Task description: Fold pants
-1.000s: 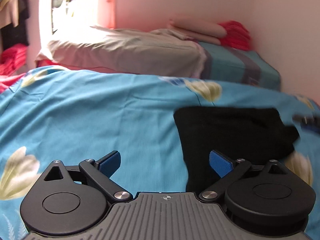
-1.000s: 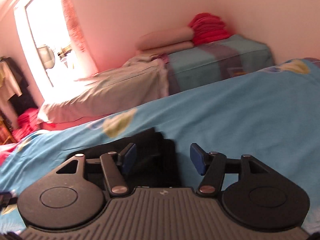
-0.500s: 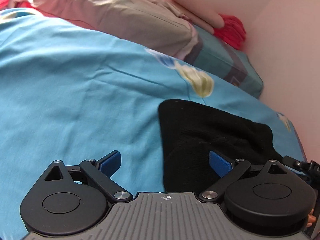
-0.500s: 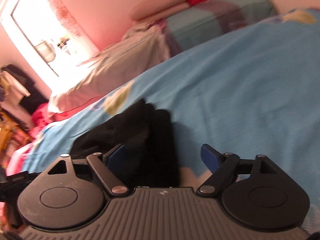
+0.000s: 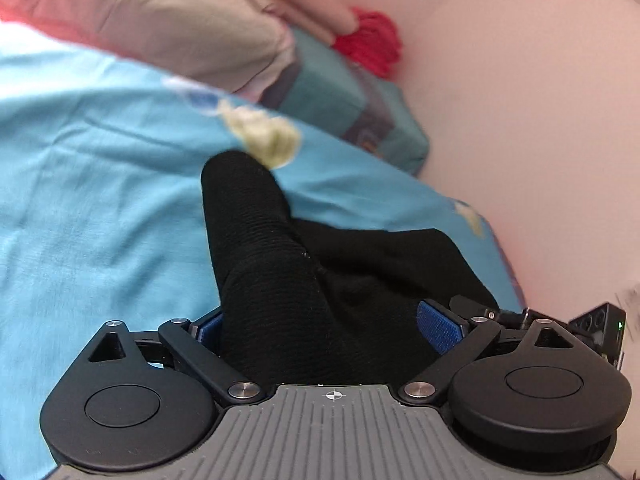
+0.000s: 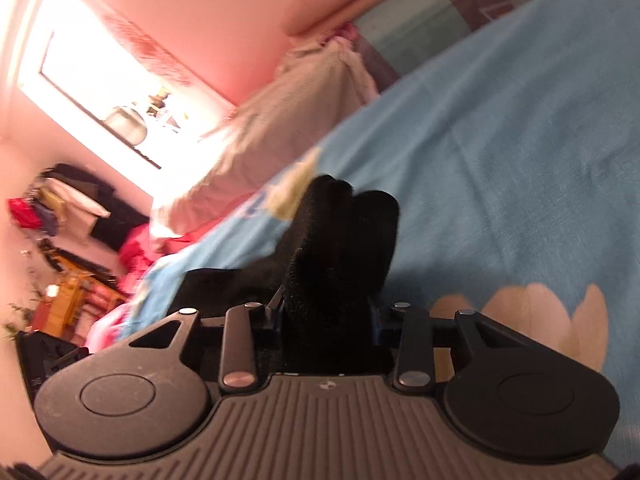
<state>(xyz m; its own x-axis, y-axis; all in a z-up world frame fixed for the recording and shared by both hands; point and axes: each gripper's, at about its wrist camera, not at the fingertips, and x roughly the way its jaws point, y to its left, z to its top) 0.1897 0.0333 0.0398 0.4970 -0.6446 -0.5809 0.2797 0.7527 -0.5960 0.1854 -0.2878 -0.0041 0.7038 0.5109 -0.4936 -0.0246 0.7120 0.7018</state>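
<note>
Right gripper (image 6: pixel 326 320) closing on the black knitted pants (image 6: pixel 340 248) between its jaws, left gripper (image 5: pixel 328 326) gaping astride them, to lift an edge for folding.

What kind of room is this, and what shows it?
Most likely a bedroom: a bed with a blue flowered sheet, a pillow near the wall, and clothes hanging by the window.
</note>
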